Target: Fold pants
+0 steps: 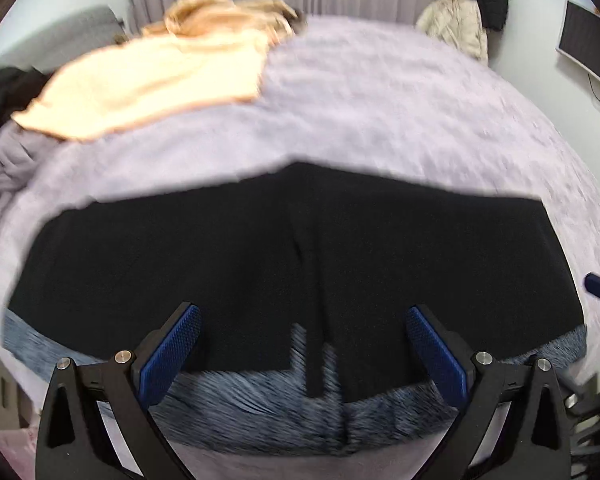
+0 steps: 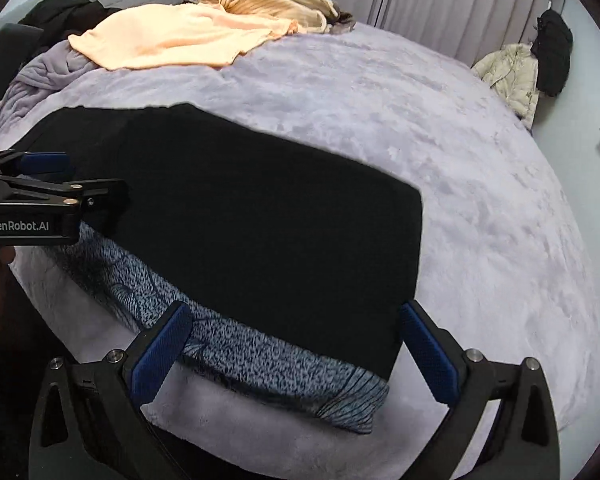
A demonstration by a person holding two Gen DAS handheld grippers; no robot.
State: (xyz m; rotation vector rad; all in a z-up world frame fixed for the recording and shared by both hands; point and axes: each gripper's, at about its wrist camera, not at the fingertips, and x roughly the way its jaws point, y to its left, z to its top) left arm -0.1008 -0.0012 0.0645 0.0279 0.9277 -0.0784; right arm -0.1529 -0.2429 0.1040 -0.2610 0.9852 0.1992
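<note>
Black folded pants (image 2: 260, 216) with a blue-and-white patterned fleecy lining are laid flat on the lilac plush bedspread (image 2: 480, 208), occupying the 9 o'clock to 6 o'clock part of the right wrist view. The lining is exposed as a band along the near edge of the pants, while the black outer fabric is spread over the rest. In the left wrist view the pants (image 1: 292, 256) are seen across the whole lower half, with a seam running down the middle towards 6 o'clock.

The left gripper (image 1: 303, 350) is held above the near edge of the pants; its blue-padded fingers (image 1: 172, 354) are spread wide apart and nothing is clamped between them. The right gripper (image 2: 296, 354) is likewise held with its fingers (image 2: 162, 354) parted, the lined edge and the near right corner of the pants being framed between them, with no fabric pinched. In the right wrist view the left gripper (image 2: 66, 184) is seen from the side at 9 o'clock, over the left part of the pants.

A peach-coloured soft garment (image 2: 172, 38) is spread at 11 o'clock on the bedspread, and a tan ribbed garment (image 2: 276, 2) is bunched just behind it. A cream padded jacket (image 2: 512, 76) is hung at 2 o'clock against the wall
</note>
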